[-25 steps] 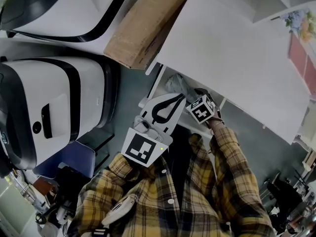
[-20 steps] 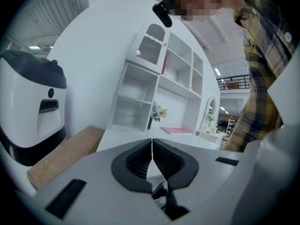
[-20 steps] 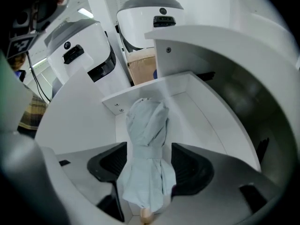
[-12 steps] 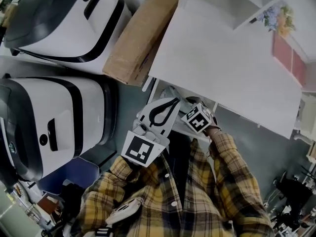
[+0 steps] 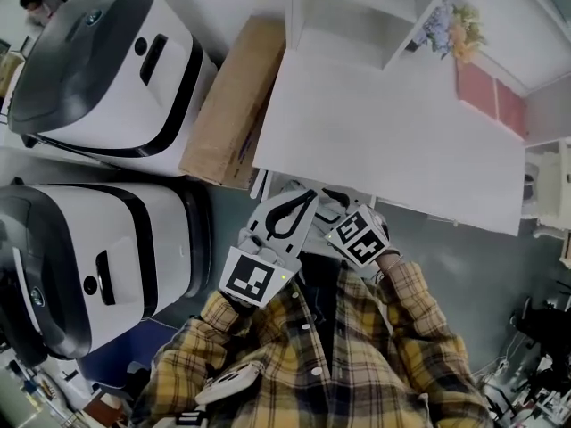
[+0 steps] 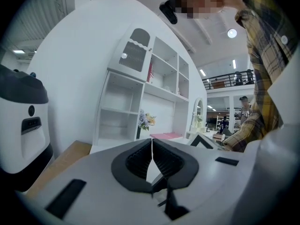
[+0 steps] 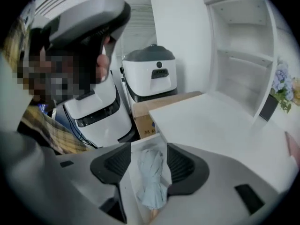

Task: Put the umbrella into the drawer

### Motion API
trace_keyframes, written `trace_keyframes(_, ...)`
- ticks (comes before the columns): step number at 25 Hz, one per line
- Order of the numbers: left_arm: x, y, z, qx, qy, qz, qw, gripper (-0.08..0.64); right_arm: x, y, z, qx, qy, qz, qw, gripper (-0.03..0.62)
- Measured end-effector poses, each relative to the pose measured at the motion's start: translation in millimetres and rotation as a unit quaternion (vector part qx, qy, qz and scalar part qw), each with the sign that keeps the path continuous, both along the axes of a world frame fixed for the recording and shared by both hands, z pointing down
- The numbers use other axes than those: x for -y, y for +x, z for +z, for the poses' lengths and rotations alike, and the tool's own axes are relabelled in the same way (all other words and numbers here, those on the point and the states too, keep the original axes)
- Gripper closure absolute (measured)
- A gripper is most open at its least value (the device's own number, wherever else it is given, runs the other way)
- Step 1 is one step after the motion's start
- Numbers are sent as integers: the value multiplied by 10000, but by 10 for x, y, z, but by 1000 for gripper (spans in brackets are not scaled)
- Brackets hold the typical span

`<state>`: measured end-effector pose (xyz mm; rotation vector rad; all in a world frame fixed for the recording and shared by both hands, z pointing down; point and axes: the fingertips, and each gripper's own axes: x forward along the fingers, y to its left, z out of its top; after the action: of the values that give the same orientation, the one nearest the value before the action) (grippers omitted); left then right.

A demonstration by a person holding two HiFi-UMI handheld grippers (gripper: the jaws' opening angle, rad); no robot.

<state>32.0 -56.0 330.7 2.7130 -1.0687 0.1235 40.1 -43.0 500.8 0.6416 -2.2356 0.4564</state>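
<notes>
A folded pale grey-blue umbrella (image 7: 152,177) lies inside the open white drawer (image 7: 143,143) under the white desk top (image 5: 384,132). My right gripper (image 7: 149,154) hangs above the drawer with its jaws apart. They have just been closing a little, with nothing held between them; the umbrella shows far below through the gap. In the head view the right gripper (image 5: 332,196) is at the desk's front edge. Beside it, the left gripper (image 5: 306,196) is shut on nothing. In the left gripper view, the left gripper (image 6: 152,140) points level across the desk.
Two large white and dark grey machines (image 5: 98,69) (image 5: 80,257) stand at the left. A cardboard box (image 5: 234,105) lies between them and the desk. A white shelf unit (image 5: 357,7) with flowers (image 5: 455,29) rises behind the desk.
The right gripper has lifted up out of the drawer and the umbrella stays lying there. The left gripper has risen a little. The head view now shows more of the desk and shelves.
</notes>
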Motion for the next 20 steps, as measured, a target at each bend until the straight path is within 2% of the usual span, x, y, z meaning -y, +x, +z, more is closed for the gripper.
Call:
trace_keyframes(3,17,73,-116,-43,77,102,9999,535,30,55,-375,463,160,351,9982,361)
trace_keyframes(7,83,147,-313,-250,195,180,9993,535,128,189,-890,1006,574,864,9895,381)
trace_keyframes(11,107,218,-555,-396,352,314,9981,535,228,352,-1422,1338,1203,1216,9761,438)
trace_keyframes(15,95,314,-766,-461,570,526,9959,535,265,459,-1895,1567,1755,1353,9625,483)
trace_keyframes(20,53,435,-930,-476,713,746,9935,535,241,590,-2327,1874,2196,1561,9446,516)
